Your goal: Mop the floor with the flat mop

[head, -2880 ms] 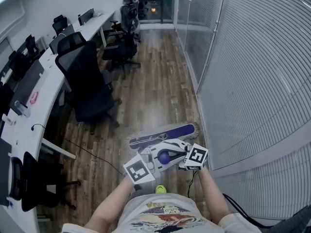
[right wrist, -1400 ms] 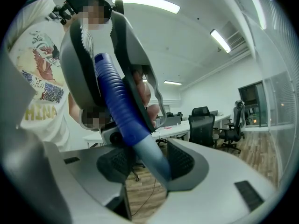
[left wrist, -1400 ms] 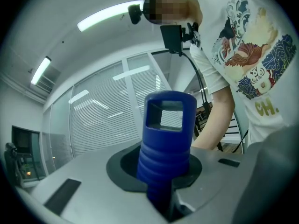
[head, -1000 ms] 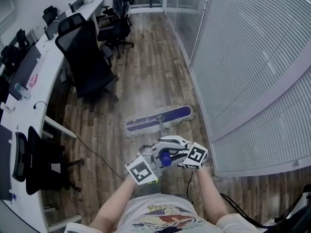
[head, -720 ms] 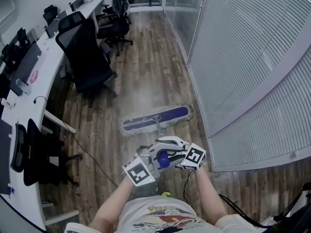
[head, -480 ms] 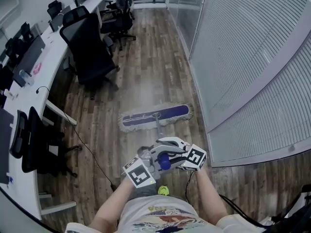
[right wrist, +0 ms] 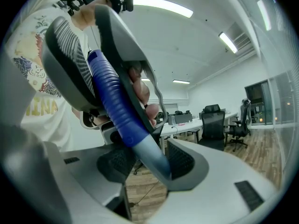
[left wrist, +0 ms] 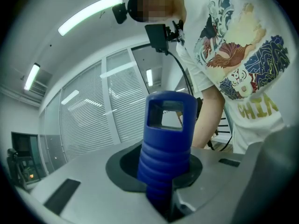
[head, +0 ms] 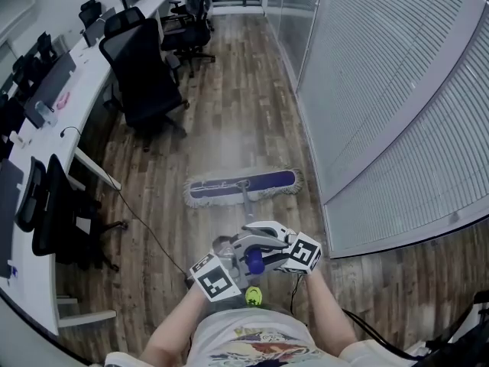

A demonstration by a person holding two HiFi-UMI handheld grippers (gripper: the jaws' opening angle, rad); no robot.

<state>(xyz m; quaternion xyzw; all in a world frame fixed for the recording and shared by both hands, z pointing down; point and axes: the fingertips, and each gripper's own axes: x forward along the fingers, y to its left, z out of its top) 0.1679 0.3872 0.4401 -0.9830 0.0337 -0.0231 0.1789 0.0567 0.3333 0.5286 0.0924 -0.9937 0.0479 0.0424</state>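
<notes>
Blue ribbed mop handle (left wrist: pixel 166 143) stands pinched between the left gripper (left wrist: pixel 163 195) jaws, with its top end poking up at frame centre. The right gripper (right wrist: pixel 142 164) jaws pinch the same handle where the blue grip meets the grey pole. In the head view both grippers meet at lower centre. The mop head (head: pixel 243 186) lies flat on the wood floor (head: pixel 237 105) just above them, near the blinds (head: pixel 382 90) at right.
</notes>
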